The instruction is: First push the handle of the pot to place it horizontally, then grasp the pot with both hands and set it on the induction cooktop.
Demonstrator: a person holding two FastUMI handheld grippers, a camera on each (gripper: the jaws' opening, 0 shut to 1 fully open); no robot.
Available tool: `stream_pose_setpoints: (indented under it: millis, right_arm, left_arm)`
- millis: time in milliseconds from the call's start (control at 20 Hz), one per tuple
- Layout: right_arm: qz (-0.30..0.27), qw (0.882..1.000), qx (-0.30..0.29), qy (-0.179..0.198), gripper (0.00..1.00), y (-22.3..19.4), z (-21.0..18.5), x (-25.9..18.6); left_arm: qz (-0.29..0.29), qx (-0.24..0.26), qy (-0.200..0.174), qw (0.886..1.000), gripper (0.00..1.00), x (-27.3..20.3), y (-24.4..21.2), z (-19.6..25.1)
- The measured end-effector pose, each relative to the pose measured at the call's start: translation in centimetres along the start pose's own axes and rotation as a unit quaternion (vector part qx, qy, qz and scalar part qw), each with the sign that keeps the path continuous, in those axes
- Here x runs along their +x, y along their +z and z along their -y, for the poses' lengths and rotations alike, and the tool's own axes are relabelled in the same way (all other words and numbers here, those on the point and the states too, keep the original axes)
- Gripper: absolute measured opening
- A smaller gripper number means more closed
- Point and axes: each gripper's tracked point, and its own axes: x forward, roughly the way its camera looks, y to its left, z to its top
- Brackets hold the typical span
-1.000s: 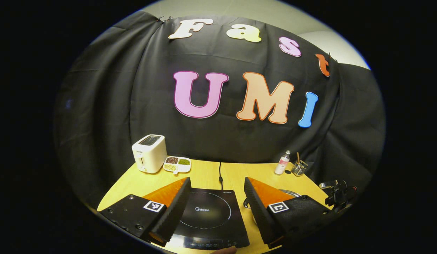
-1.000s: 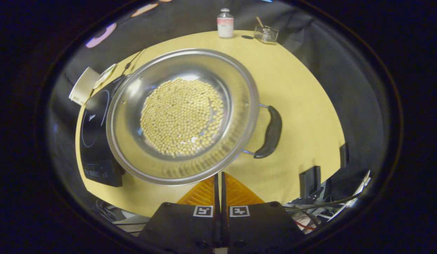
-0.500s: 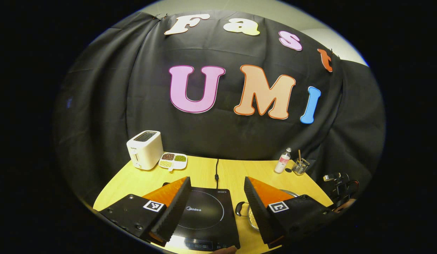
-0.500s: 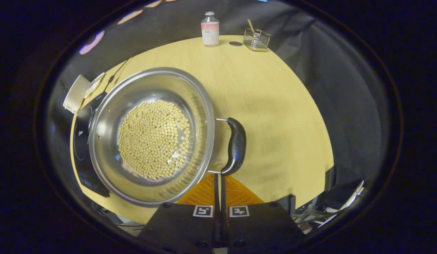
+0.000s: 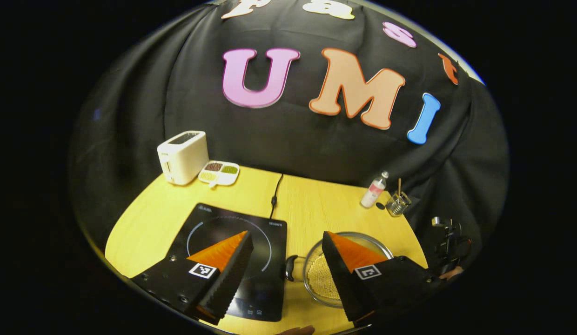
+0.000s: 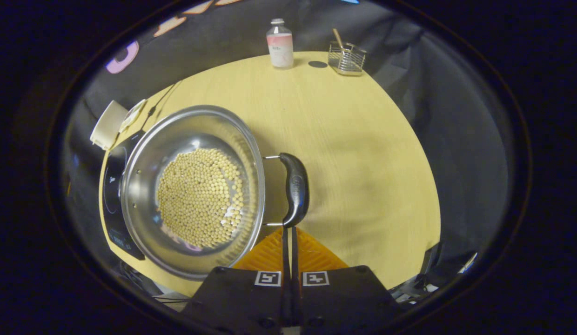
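A steel pot [image 6: 195,190] holding small yellow beans sits on the wooden table, just right of the black induction cooktop [image 6: 112,195]. Its dark right handle [image 6: 295,188] lies lengthwise ahead of my right gripper [image 6: 288,229], which is shut with its tips at the handle's near end. In the left gripper view my left gripper [image 5: 286,237] hangs open above the table, one finger over the cooktop [image 5: 209,228] and the other hiding part of the pot [image 5: 321,274]. The pot's left handle [image 5: 291,268] shows between the fingers.
A white toaster [image 5: 182,157] and a divided dish [image 5: 218,172] stand at the table's back left. A small bottle [image 5: 374,190] and a wire holder [image 5: 397,204] stand at the back right. The cooktop's cord [image 5: 274,195] runs to the back edge.
The left gripper view has tipped downward, bringing the whole cooktop and the pot into sight. The right gripper has shifted from the pot's front rim to the near end of its right handle.
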Motion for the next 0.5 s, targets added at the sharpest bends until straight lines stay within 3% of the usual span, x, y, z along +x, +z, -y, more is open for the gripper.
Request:
stream_pose_setpoints:
  millis: [500]
  right_arm:
    - [0.106, 0.994, 0.024, 0.017, 0.03, 5.5, 2.1, -2.9]
  left_arm:
    - [-0.098, 0.049, -0.024, 0.994, 0.92, 4.2, -7.1, 2.4]
